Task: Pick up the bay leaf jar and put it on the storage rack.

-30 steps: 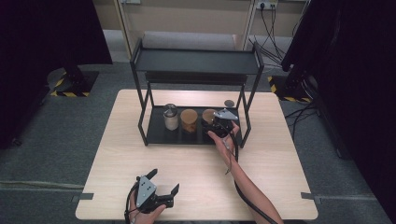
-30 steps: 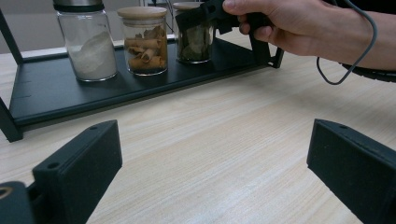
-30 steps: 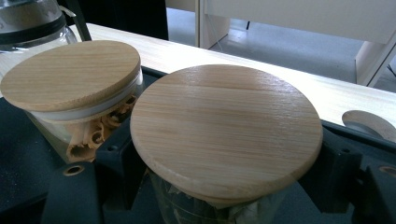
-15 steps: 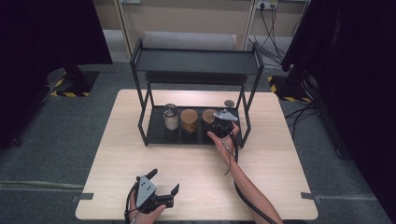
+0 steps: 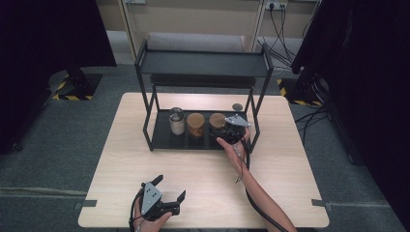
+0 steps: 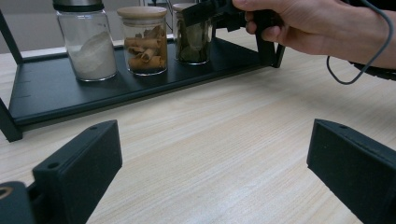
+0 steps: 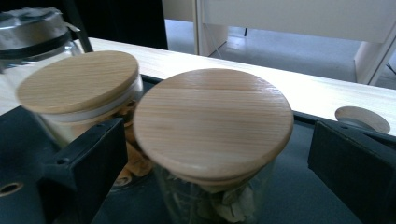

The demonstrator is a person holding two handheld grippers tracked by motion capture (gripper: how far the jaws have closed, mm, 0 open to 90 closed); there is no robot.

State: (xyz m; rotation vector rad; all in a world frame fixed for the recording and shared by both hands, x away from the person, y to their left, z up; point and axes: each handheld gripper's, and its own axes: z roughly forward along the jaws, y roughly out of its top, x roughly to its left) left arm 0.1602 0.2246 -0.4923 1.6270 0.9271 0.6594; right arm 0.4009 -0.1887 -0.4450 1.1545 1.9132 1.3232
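Three glass jars stand in a row on the lower shelf [image 5: 162, 139] of a black rack: a metal-lidded jar of white powder [image 6: 88, 46], a wooden-lidded jar of rolled brown sticks [image 6: 142, 42], and a wooden-lidded jar of dried leaves [image 7: 212, 121]. My right gripper [image 7: 217, 158] is open at the leaf jar, one jaw on each side of its lid with small gaps. From above, that gripper [image 5: 225, 131] sits at the shelf's right end. My left gripper [image 5: 167, 202] rests open near the table's front edge, nothing between its jaws.
The rack's upper shelf [image 5: 203, 63] overhangs the jars, and its right legs [image 5: 255, 123] stand close to my right hand. A small round disc [image 7: 362, 119] lies on the table behind the rack. Bare wooden tabletop [image 6: 224, 126] stretches between the left gripper and the rack.
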